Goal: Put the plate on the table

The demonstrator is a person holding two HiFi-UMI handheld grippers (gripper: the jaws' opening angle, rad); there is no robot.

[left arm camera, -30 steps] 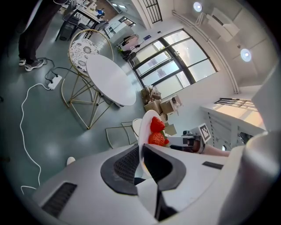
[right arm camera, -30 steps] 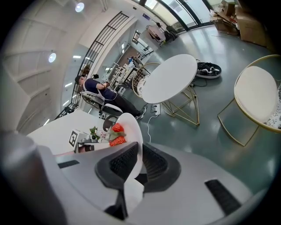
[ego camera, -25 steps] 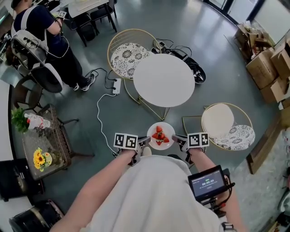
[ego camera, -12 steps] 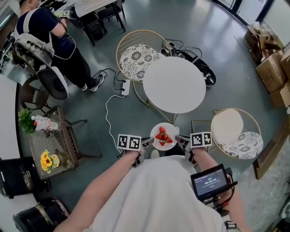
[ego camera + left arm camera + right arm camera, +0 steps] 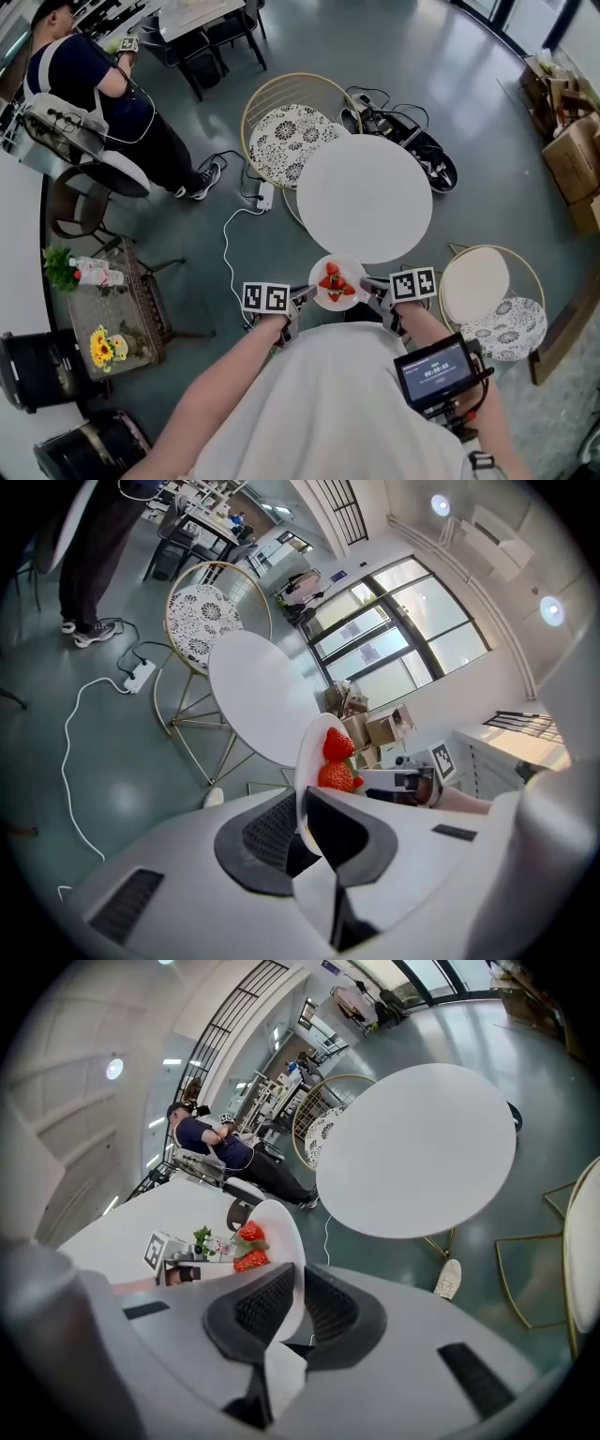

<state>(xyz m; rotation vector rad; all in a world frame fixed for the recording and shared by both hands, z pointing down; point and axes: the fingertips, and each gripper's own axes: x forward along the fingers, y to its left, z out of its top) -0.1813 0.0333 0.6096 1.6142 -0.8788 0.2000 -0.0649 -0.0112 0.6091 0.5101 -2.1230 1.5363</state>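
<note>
- The plate (image 5: 351,267) is white and round, held in the air between the two grippers, just at the near edge of the round white table (image 5: 364,197) and not resting on it
- On the plate lie red strawberries (image 5: 335,281) with green tops, bunched near its middle; their exact number is hard to make out
- The left gripper (image 5: 302,298) has its jaws clamped on the plate's left rim; in the left gripper view the rim runs edge-on down between the dark pads (image 5: 267,832)
- The right gripper (image 5: 373,291) pinches the opposite rim the same way, the white edge squeezed between its ribbed pads (image 5: 262,1305)
- Beyond the table stands a wire chair with a patterned cushion (image 5: 291,127); a second round chair (image 5: 487,291) stands to the right
- A low stand at left carries yellow flowers (image 5: 101,345) and a green plant (image 5: 61,267)
- The holder's white-clad torso covers the hands and gripper handles in the head view; only the marker cubes and jaw tips show
- A small screen (image 5: 433,373) sits by the right forearm, its print too small to read
- Cardboard boxes (image 5: 567,150) are cut off by the right edge
- Another person (image 5: 94,84) stands at upper left, partly out of frame
</note>
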